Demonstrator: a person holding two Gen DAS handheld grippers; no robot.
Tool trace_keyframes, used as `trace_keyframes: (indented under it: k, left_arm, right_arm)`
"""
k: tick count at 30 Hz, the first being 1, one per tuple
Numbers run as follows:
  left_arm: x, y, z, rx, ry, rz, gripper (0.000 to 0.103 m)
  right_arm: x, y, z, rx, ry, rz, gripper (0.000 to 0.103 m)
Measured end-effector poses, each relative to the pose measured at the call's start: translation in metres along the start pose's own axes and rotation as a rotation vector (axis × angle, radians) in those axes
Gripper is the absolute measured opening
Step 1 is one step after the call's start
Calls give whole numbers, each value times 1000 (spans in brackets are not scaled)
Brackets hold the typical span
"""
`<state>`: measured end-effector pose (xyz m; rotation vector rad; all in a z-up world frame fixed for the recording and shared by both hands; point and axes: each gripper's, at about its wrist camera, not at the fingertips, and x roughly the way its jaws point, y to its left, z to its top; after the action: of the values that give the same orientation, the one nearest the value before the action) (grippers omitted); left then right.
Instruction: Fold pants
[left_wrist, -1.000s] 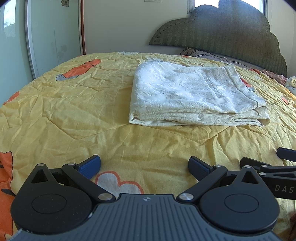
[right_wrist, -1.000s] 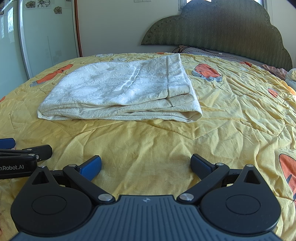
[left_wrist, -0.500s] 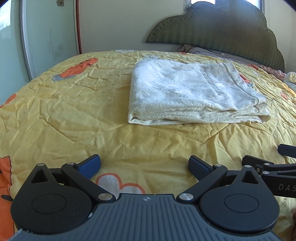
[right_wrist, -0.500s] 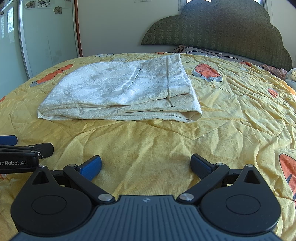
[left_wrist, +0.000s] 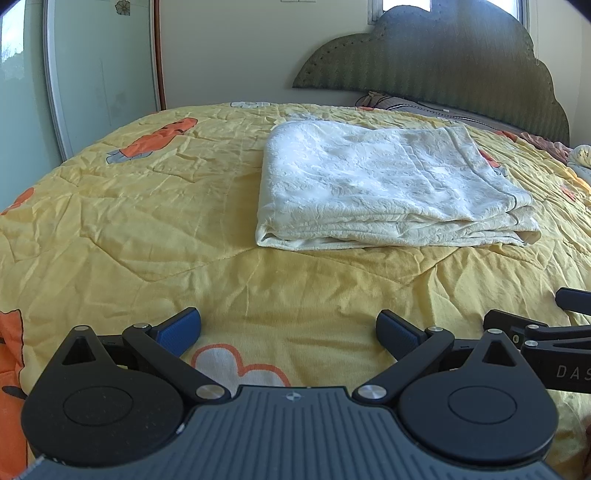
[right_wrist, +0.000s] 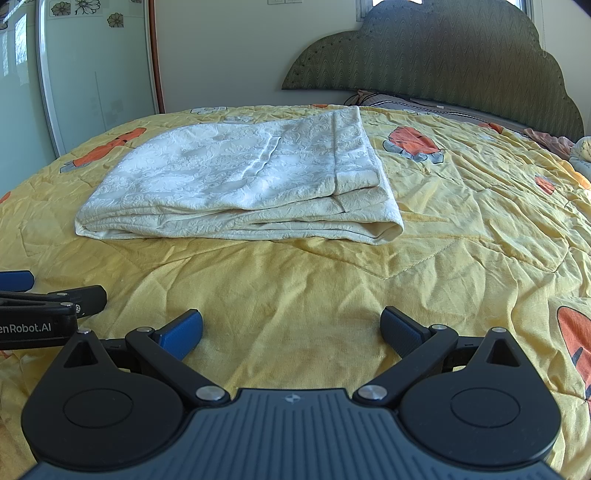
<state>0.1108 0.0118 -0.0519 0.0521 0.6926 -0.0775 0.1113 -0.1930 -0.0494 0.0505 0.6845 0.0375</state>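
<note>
Low over the quilt (left_wrist: 147, 221), both grippers' fingers (left_wrist: 177, 330) spread, short of folded pants (right_wrist: 236, 184)

Before you spreads a wrinkled yellow quilted bedspread (left_wrist: 147, 221) printed with orange cartoon shapes. At its far end you see a dark green scalloped padded headboard (right_wrist: 461, 62), and to your left a pale frosted glass sliding door (right_wrist: 92, 74).

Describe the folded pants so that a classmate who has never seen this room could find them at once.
Start at the dark green scalloped headboard and come forward over the yellow quilt printed with orange shapes. The pants lie flat mid-bed, a folded rectangle. They are the only cream-white, embossed cloth there.
</note>
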Motion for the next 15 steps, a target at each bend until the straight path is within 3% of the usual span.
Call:
trace_keyframes:
  k: [15]
  left_arm:
    - [-1, 2, 0, -2, 2, 0, 103]
  right_arm:
    - [0, 0, 0, 0, 0, 0, 103]
